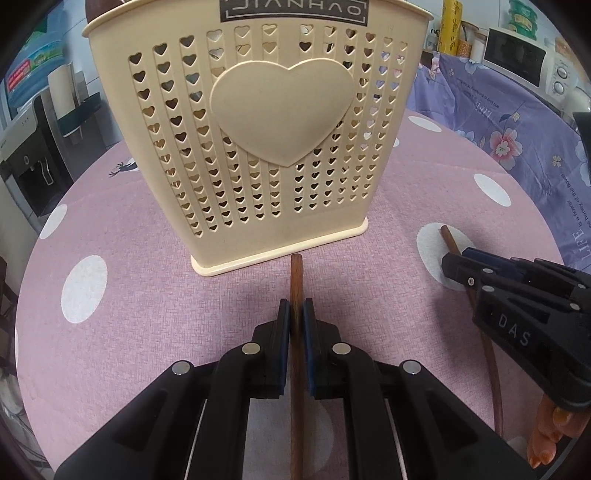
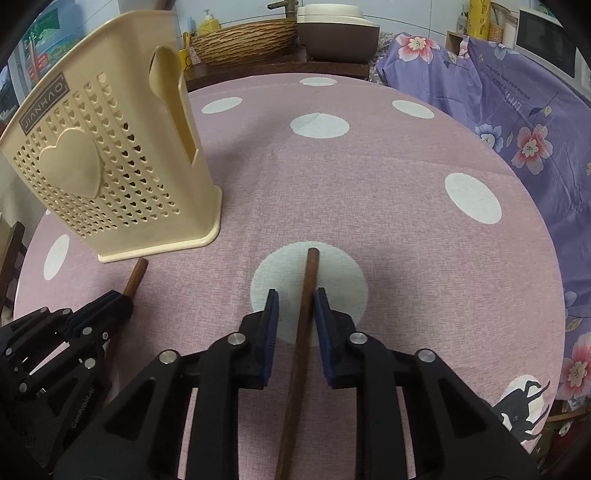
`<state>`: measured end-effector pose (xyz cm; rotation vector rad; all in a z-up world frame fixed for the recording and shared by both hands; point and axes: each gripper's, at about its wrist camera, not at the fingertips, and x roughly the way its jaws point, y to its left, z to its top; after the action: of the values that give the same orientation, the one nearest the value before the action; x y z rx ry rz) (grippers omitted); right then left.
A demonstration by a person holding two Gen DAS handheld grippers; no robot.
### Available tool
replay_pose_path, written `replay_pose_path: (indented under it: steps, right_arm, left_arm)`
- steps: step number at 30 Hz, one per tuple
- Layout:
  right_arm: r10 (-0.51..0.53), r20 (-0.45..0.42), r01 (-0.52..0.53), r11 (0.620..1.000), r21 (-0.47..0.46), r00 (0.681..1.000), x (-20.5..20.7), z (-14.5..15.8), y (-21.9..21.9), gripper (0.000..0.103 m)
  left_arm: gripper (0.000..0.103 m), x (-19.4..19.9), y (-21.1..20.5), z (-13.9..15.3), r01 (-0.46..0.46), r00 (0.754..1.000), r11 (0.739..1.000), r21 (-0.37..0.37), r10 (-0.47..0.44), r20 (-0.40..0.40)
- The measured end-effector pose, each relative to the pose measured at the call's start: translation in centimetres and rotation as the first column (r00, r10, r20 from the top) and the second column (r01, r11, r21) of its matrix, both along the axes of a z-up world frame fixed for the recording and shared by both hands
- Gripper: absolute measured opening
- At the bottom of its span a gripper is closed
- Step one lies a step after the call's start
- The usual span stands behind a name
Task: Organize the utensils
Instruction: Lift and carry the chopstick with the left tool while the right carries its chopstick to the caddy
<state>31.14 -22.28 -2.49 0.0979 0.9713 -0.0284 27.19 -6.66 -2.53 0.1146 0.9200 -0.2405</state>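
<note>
A cream utensil holder (image 1: pixel 258 133) with heart-shaped holes stands on the pink dotted tablecloth; it also shows in the right wrist view (image 2: pixel 110 173) at left. My left gripper (image 1: pixel 295 314) is shut on a brown wooden handle (image 1: pixel 296 280) whose tip points at the holder's base. My right gripper (image 2: pixel 295 299) straddles a second brown wooden handle (image 2: pixel 308 280) lying on a white dot, with its pads apart from the handle. The right gripper (image 1: pixel 458 264) also shows in the left wrist view, and the left gripper (image 2: pixel 114 302) shows in the right wrist view.
The round table (image 2: pixel 369 184) carries a pink cloth with white dots. A purple floral cloth (image 2: pixel 517 122) lies to the right. A woven basket (image 2: pixel 243 40) and a rice cooker (image 2: pixel 338 29) stand behind. A microwave (image 1: pixel 517 59) sits at far right.
</note>
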Motion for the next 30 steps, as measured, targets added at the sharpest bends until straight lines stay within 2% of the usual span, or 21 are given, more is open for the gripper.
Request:
replay_pose_path:
  steps: [4, 12, 15, 17, 22, 30]
  right_arm:
    - [-0.001, 0.004, 0.001, 1.000, -0.007, 1.000, 0.0, -0.1, 0.3, 0.010]
    - [0.006, 0.012, -0.006, 1.000, -0.017, 1.000, -0.2, -0.1, 0.6, 0.009]
    - [0.005, 0.017, -0.005, 1.000, 0.009, 1.000, -0.3, -0.1, 0.4, 0.009]
    - [0.014, 0.020, -0.015, 0.998, 0.065, 1.000, -0.5, 0.0, 0.0, 0.009]
    - [0.040, 0.074, -0.051, 0.987, 0.152, 0.996, -1.6, 1.3, -0.9, 0.008]
    - [0.092, 0.239, -0.155, 0.952, 0.263, 0.967, -4.8, 7.7, -3.1, 0.008]
  left_arm:
    - [0.009, 0.4, -0.1, 0.0, 0.007, 1.000, 1.000, 0.015, -0.007, 0.001]
    - [0.008, 0.8, -0.5, 0.0, 0.011, 1.000, 0.999, 0.033, -0.011, 0.016]
    - [0.008, 0.9, -0.8, 0.0, 0.007, 1.000, 0.999, 0.033, -0.007, 0.019]
    - [0.008, 1.0, -0.9, 0.0, 0.002, 1.000, 1.000, 0.026, -0.002, 0.019]
    - [0.008, 0.2, -0.1, 1.1, -0.009, 0.999, 1.000, -0.020, 0.010, 0.051]
    - [0.008, -3.3, 2.7, 6.9, 0.024, 0.984, 0.986, -0.167, 0.006, 0.177]
